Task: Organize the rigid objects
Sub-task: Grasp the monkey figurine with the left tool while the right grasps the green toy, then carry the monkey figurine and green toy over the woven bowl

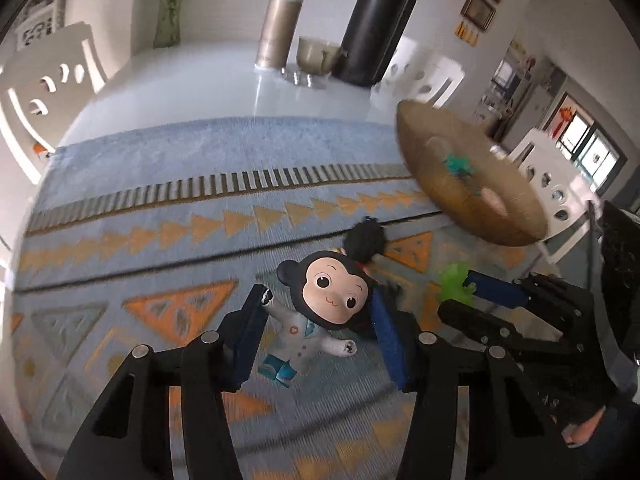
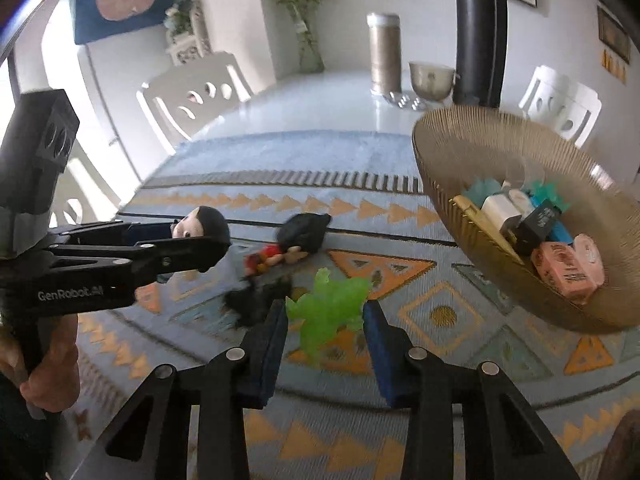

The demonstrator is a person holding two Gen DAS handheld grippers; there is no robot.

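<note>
My left gripper point(image 1: 320, 312) is open, its blue pads on either side of a monkey figurine point(image 1: 320, 312) with a black head and white coat that lies on the patterned mat. It also shows in the right wrist view point(image 2: 200, 226). My right gripper point(image 2: 326, 320) is open around a translucent green toy point(image 2: 328, 304), seen in the left wrist view point(image 1: 456, 280) too. A second doll with a black head and red body point(image 2: 288, 246) lies on the mat between them. A brown ribbed bowl point(image 2: 460, 152) at the right holds several small items.
A blue and orange patterned mat point(image 1: 200, 200) covers the white table. At the far end stand a tan canister point(image 1: 278, 28), a small metal bowl point(image 1: 318, 54) and a tall black bottle point(image 1: 378, 28). White chairs point(image 1: 44, 88) ring the table.
</note>
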